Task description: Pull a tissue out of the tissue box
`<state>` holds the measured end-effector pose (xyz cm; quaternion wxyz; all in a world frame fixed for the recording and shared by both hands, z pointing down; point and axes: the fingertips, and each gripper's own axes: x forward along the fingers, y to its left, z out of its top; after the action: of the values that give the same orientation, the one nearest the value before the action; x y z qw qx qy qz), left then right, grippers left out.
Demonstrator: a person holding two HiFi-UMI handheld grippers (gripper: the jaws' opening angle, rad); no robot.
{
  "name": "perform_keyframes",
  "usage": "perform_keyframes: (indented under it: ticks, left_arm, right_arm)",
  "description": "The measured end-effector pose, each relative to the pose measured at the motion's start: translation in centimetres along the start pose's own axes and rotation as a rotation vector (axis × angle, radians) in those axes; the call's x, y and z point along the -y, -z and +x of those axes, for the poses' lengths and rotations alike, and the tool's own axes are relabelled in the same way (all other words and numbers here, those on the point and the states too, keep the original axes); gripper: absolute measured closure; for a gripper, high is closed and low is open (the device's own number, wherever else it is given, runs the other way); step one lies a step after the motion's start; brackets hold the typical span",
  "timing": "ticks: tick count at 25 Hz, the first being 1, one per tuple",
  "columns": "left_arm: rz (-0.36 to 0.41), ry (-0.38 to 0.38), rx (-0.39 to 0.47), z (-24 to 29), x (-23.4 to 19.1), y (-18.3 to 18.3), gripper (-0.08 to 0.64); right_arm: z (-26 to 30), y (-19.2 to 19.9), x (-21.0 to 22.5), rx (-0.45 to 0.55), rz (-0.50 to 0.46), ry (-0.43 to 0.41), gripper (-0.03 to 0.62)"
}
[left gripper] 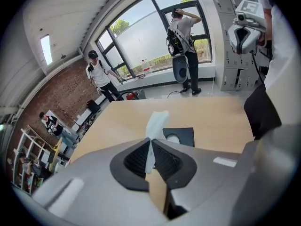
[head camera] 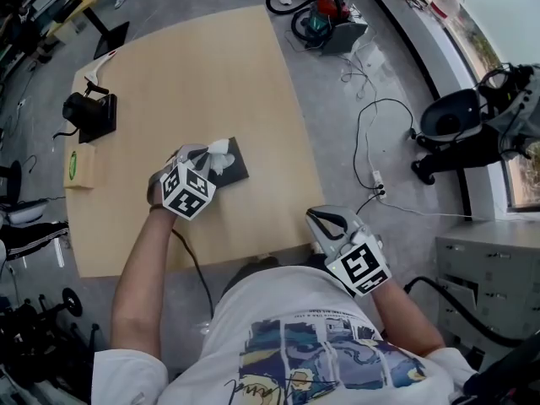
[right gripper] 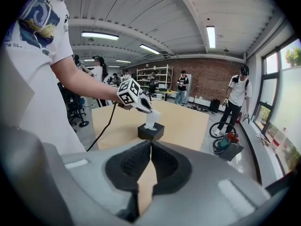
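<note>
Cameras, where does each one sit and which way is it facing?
Head view: on the person's head, looking down at the table, tissue box, left gripper, right gripper, forearms.
Left gripper view: on the left gripper, facing the windows over its pinched tissue; right gripper upper right.
Right gripper view: on the right gripper, facing the box; left arm shows.
Shared: all show the box.

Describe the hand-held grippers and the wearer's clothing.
The left hand-held gripper and right hand-held gripper are grey shells with black ribbed pads and black-and-white marker cubes. A black cable trails from the left. White short-sleeved T-shirt, blue print.
</note>
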<state>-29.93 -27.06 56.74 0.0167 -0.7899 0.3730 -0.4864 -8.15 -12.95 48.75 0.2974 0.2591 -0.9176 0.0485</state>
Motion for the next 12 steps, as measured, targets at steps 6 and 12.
perform_keyframes:
  ticks: [6, 12]
  left_arm:
    - [-0.025, -0.054, -0.001, -2.1, -0.3, -0.6, 0.555]
    - [-0.073, -0.132, -0.001, -5.2, 0.0, -2.2, 0.555]
  right_arm:
    - [-0.4, 0.3, 0.2, 0.021, -0.015, -0.034, 0.586]
    - [-1.4, 0.8, 1.4, 0.043, -0.054, -0.095, 0.586]
